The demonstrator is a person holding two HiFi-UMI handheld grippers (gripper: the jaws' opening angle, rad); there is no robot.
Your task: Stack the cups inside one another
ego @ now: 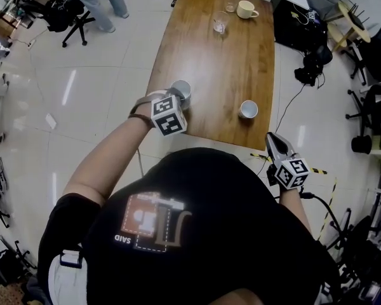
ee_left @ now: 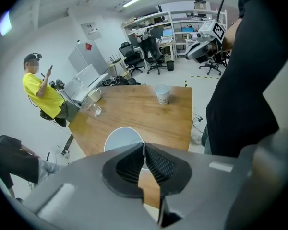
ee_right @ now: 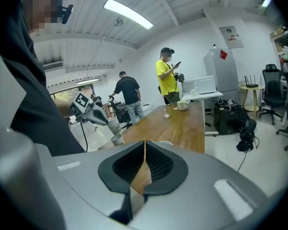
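Note:
My left gripper (ego: pixel 178 101) is shut on the rim of a white cup (ego: pixel 181 91) and holds it over the near left corner of the wooden table (ego: pixel 216 68). In the right gripper view this held cup (ee_right: pixel 114 125) hangs just above a second white cup (ee_right: pixel 117 139) that stands on the table. The held cup's wall (ee_left: pixel 123 137) shows behind the left jaws. A third white cup (ego: pixel 248 109) stands near the table's front right edge. My right gripper (ego: pixel 274 146) is shut and empty, off the near right corner of the table.
At the far end of the table stand a cream mug (ego: pixel 246 9) and two clear glasses (ego: pixel 219 25). A person in a yellow shirt (ee_right: pixel 167 78) stands beyond that end. Office chairs, cables and black gear lie on the floor right of the table.

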